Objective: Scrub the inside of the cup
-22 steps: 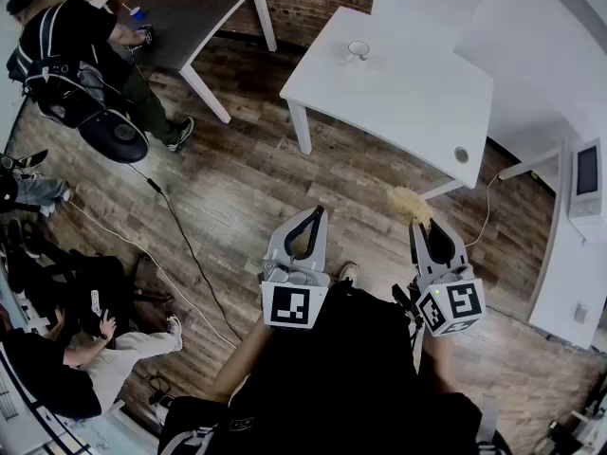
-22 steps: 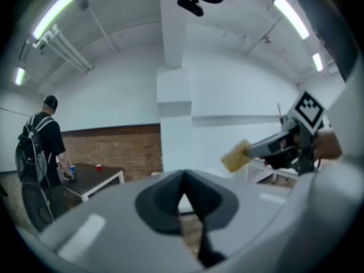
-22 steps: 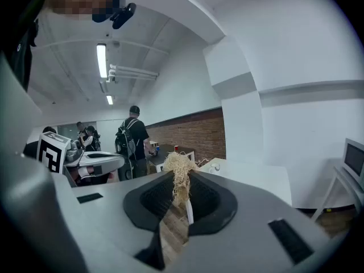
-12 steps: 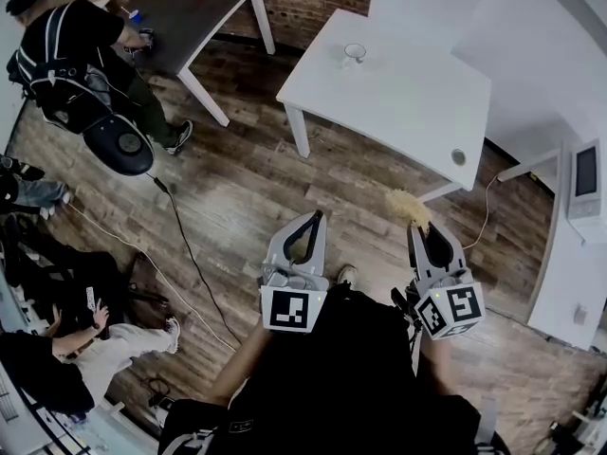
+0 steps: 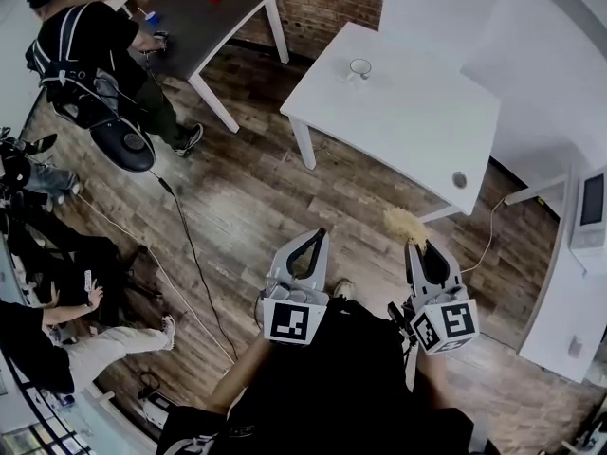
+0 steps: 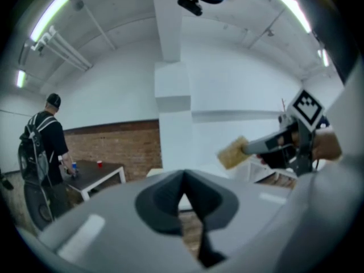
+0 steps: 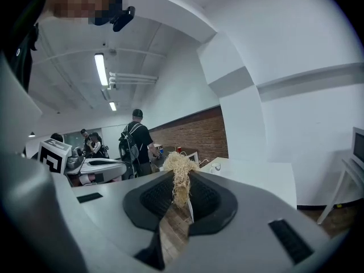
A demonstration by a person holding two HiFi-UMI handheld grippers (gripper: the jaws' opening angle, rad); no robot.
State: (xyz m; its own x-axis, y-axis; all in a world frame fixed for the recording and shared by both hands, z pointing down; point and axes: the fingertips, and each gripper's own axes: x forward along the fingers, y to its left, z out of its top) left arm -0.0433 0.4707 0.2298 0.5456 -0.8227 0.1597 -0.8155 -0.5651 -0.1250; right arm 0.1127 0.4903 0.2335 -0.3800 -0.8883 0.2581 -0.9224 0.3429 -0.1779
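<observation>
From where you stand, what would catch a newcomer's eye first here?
The two hand-held grippers low in the head view stand out first: the right gripper pinches a straw-coloured scrubber, while the left gripper is closed on nothing. Farther off, a small clear cup stands alone on the white table.

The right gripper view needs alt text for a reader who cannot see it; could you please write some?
The right gripper is shut on a straw-coloured scrubber. Beyond it a small cup stands on a white table, not yet reached, with a brick wall and people behind.
</observation>
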